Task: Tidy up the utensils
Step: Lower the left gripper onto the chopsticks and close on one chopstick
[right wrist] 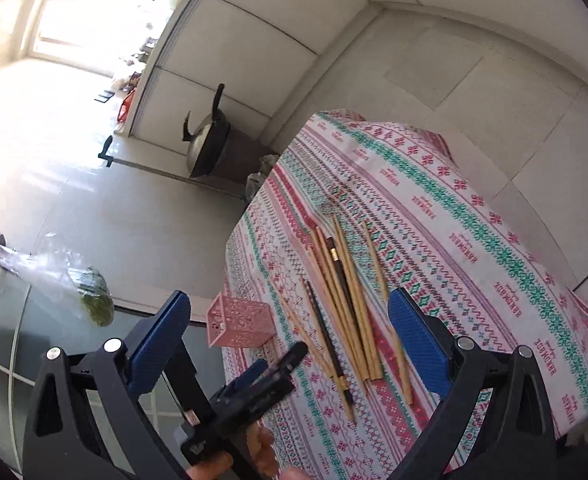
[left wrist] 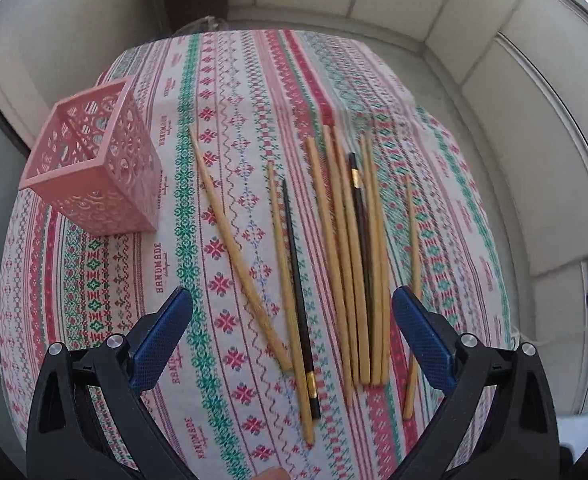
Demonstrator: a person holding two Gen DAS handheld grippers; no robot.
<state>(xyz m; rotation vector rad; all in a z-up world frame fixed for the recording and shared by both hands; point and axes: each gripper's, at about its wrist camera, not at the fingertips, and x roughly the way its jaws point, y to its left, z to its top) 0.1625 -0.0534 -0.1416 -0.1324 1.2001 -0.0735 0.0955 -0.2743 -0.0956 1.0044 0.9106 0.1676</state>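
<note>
Several tan wooden chopsticks (left wrist: 345, 256) and two black ones with gold bands (left wrist: 297, 292) lie loose on the patterned tablecloth (left wrist: 214, 128). A pink lattice holder (left wrist: 94, 160) stands upright and empty at the left. My left gripper (left wrist: 292, 316) is open above the near ends of the chopsticks, holding nothing. In the right wrist view the chopsticks (right wrist: 349, 300) and the pink holder (right wrist: 242, 322) show on the cloth. My right gripper (right wrist: 290, 320) is open and empty, high above the table's left side. The left gripper (right wrist: 254, 388) shows below it.
The table is small, with edges close on all sides (right wrist: 234, 264). White tiled walls surround it (left wrist: 493, 60). A dark stand with a pan (right wrist: 218, 148) is on the floor beyond. A glass surface with a bagged green vegetable (right wrist: 94, 300) lies to the left.
</note>
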